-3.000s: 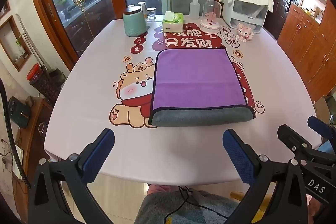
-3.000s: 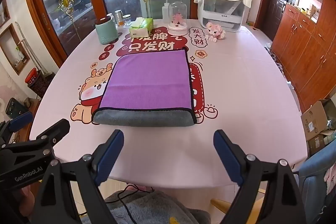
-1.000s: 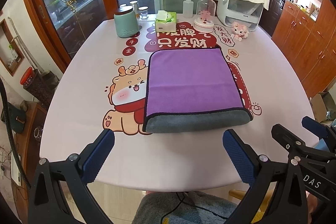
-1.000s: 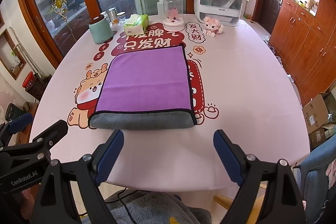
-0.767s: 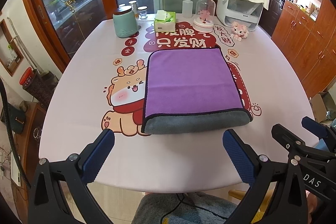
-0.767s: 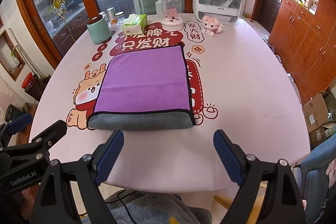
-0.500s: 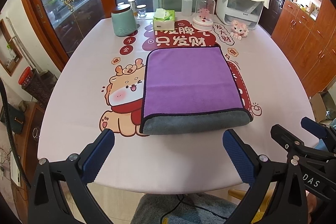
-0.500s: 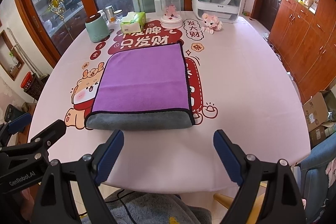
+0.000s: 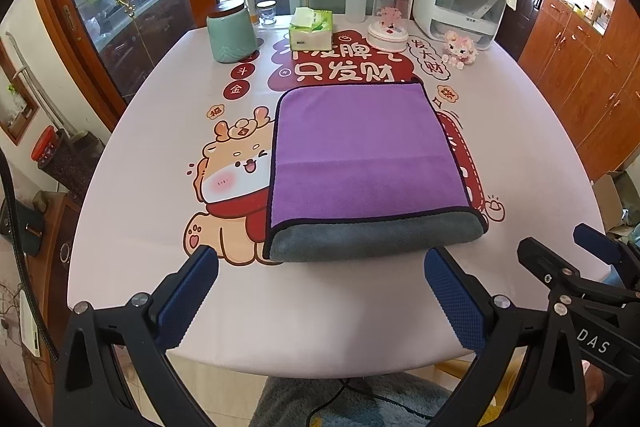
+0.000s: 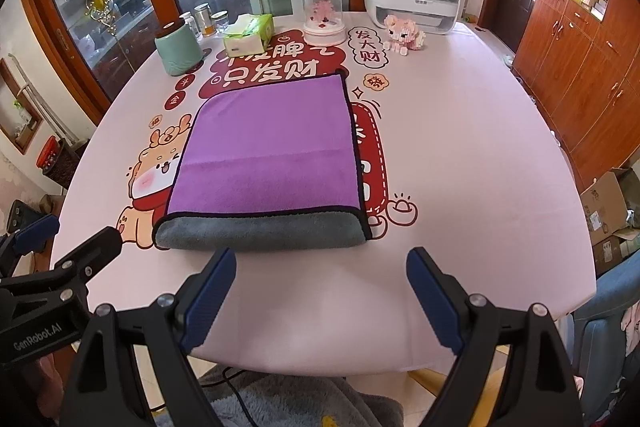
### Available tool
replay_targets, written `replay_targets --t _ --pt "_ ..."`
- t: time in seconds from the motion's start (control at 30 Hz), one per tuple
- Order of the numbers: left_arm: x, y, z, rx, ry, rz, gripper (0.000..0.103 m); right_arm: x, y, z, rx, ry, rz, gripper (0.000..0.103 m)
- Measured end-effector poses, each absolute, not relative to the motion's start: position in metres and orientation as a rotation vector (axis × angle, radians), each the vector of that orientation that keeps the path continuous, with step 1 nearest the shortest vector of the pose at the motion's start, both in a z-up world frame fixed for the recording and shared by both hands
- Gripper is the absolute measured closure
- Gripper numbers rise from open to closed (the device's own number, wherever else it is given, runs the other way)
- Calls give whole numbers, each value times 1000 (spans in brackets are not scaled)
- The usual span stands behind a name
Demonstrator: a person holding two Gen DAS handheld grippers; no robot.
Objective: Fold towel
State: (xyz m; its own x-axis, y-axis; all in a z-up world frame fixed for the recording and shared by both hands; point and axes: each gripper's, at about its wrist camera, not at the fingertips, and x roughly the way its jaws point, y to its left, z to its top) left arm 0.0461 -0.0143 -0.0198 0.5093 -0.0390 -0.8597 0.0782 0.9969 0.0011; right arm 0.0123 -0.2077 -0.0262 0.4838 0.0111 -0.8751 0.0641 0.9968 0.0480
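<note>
A purple towel (image 9: 360,151) with a grey underside lies folded flat on the pink table (image 9: 152,187), its rounded grey fold facing me; it also shows in the right wrist view (image 10: 268,155). My left gripper (image 9: 320,291) is open and empty, held above the table's near edge, just short of the fold. My right gripper (image 10: 320,287) is open and empty, at the same near edge, to the right of the left one. The right gripper's body (image 9: 576,275) shows at the left view's right edge.
Along the table's far side stand a teal canister (image 9: 232,31), a tissue box (image 9: 310,33), a squeeze bottle (image 9: 356,1), a glass dome (image 9: 390,19), a pink toy (image 9: 460,49) and a white appliance (image 9: 460,3). Wooden cabinets (image 10: 576,59) line the right.
Both grippers have drifted slightly forward toward the towel; the fold now sits closer to the fingertips. The towel has not moved and both stay open.
</note>
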Motion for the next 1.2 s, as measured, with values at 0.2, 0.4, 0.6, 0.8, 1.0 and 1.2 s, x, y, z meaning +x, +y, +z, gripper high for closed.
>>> replay_targets --t 0.2,0.4,0.6,0.8,1.0,1.2 --pt "55 -14 -25 41 1047 -73 1 23 -209 -33 76 1082 -35 15" --pt "66 -17 -30 49 1053 -93 1 34 -209 -37 69 1083 -13 15" --pt "84 -7 -43 32 1045 -71 1 53 -219 -54 81 1092 -19 15" --pt "103 5 -66 40 1056 -76 1 73 -232 -90 77 1144 13 20" --pt "120 17 -103 -6 1145 -188 4 89 -252 -122 80 1173 78 30" --pt "135 29 -139 63 1215 -210 13 103 -267 -149 40 1215 172 40"
